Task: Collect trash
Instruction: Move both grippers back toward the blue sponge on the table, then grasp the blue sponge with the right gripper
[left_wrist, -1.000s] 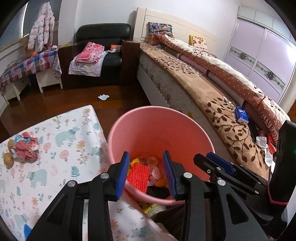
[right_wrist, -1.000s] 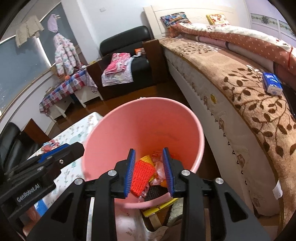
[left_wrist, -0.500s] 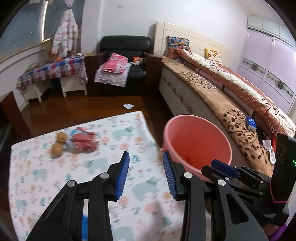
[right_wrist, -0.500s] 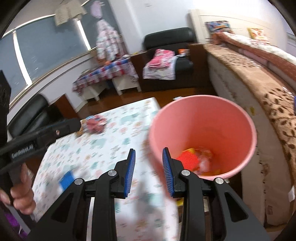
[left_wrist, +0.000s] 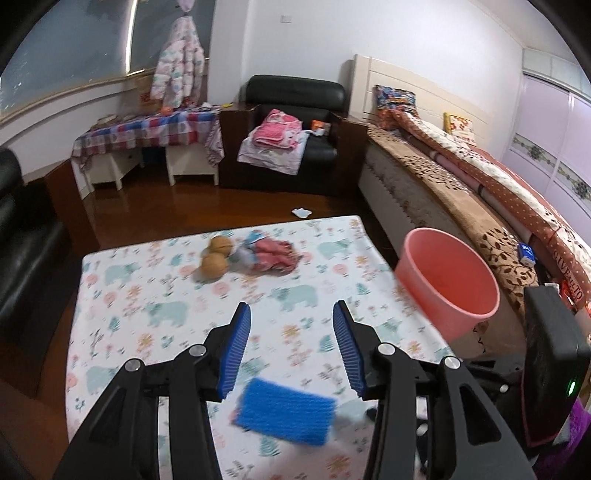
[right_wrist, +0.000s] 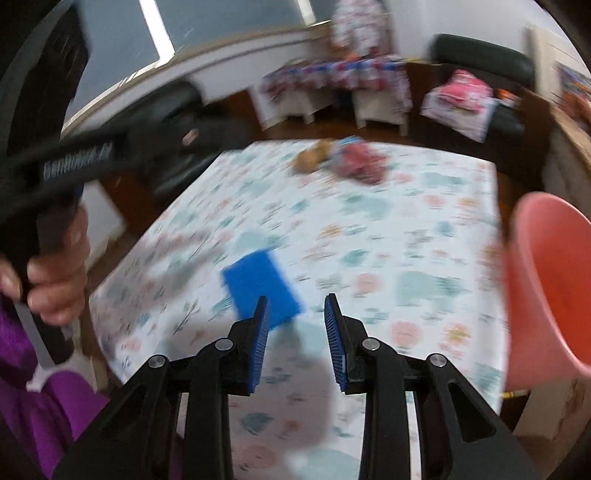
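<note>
A blue rectangular pad (left_wrist: 286, 415) lies on the patterned tablecloth (left_wrist: 155, 284), below and between the fingers of my left gripper (left_wrist: 291, 328). Its jaws are opening and hold nothing. In the blurred right wrist view the same blue pad (right_wrist: 260, 286) lies just left of my right gripper (right_wrist: 296, 315), which stands partly open and empty above the cloth. A red crumpled wrapper (left_wrist: 275, 256) and two brown round things (left_wrist: 214, 260) rest at the table's far side. The pink bucket (left_wrist: 448, 282) stands off the table's right edge.
A bed (left_wrist: 461, 199) runs along the right, behind the bucket. A black armchair (left_wrist: 291, 140) with clothes and a checked side table (left_wrist: 147, 129) stand at the back. A white scrap (left_wrist: 301, 213) lies on the wooden floor. A hand (right_wrist: 55, 273) grips the left tool.
Both grippers swung left from over the bucket to over the table. The left jaws spread wider. The blue pad came into view below them.
</note>
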